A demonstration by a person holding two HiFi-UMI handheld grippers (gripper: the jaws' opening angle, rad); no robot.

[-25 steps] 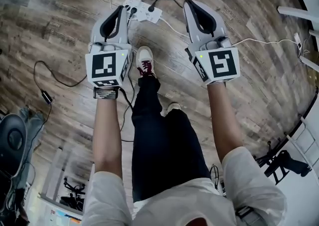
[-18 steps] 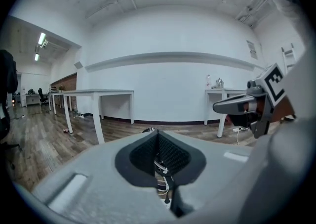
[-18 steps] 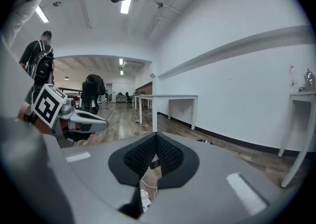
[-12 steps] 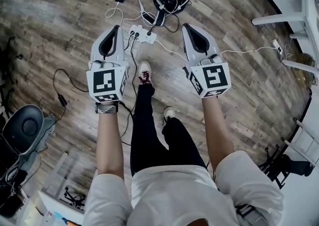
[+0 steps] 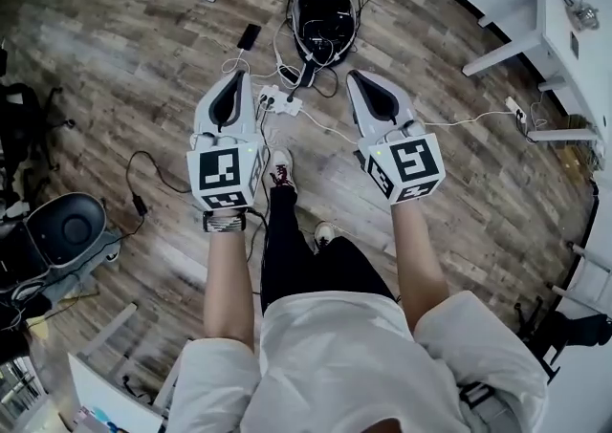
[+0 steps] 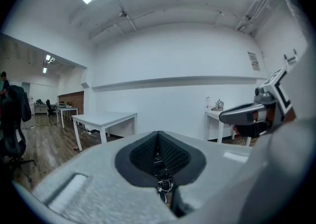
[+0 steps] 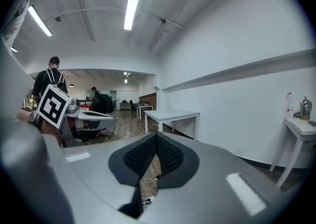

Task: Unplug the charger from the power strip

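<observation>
The white power strip [image 5: 279, 102] lies on the wood floor far below, with a dark plug [image 5: 291, 96] and several cables running from it. Both grippers hang high above it, held about level. In the head view my left gripper [image 5: 230, 78] is shut with nothing in it, just left of the strip. My right gripper [image 5: 367, 78] is also shut and empty, to the strip's right. The left gripper view shows its ribbed pads [image 6: 159, 153] closed together, facing a white wall. The right gripper view has its pads [image 7: 157, 155] meeting at the tip.
A black bag or helmet full of cables [image 5: 323, 3] and a phone [image 5: 249, 36] lie beyond the strip. White tables [image 5: 540, 15] stand at the right, and a chair base [image 5: 65, 230] at the left. A black adapter and cord [image 5: 140, 204] trail across the floor. The person's shoe [image 5: 279, 169] is below the strip.
Both grippers have risen well clear of the floor together. The power strip and cables now look smaller and farther below. Both stay shut.
</observation>
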